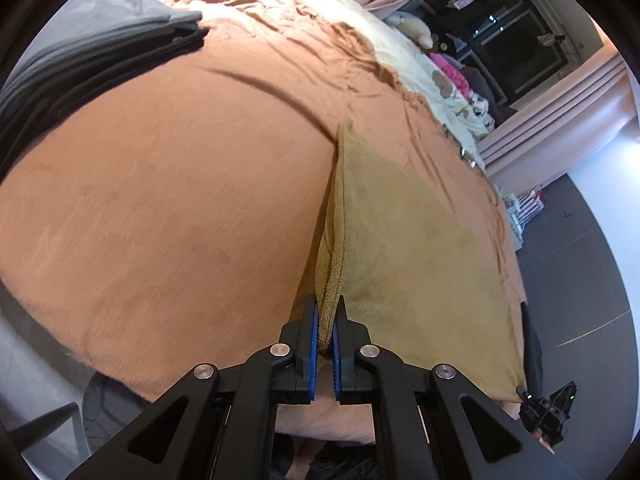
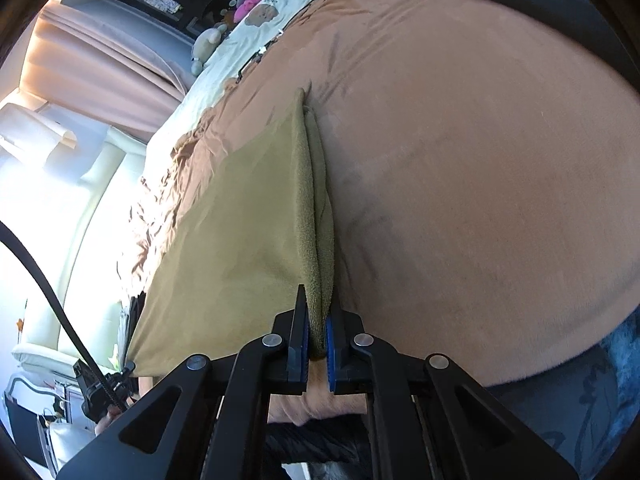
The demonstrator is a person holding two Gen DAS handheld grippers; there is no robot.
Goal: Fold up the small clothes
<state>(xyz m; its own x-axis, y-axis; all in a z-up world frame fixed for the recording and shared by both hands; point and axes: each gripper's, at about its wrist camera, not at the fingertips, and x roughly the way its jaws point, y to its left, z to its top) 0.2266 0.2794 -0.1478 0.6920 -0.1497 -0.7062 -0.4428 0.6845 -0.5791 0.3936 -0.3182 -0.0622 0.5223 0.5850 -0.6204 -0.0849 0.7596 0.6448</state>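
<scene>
An olive-tan cloth (image 1: 416,264) is held stretched above an orange bedspread (image 1: 160,200). My left gripper (image 1: 325,312) is shut on one folded, doubled edge of it, with the fabric pinched between the blue pads. In the right wrist view the same cloth (image 2: 240,240) spreads to the left, and my right gripper (image 2: 317,320) is shut on its other corner, where two layers show. Each view catches the opposite gripper at the cloth's far corner: the right gripper (image 1: 544,408) and the left gripper (image 2: 100,388).
A stack of folded grey and dark clothes (image 1: 92,52) lies at the bed's far left. A cream quilt with soft toys (image 1: 436,76) covers the far side, with pink curtains (image 1: 560,128) behind. A dark garment (image 2: 560,4) lies at the upper right of the bedspread (image 2: 480,200).
</scene>
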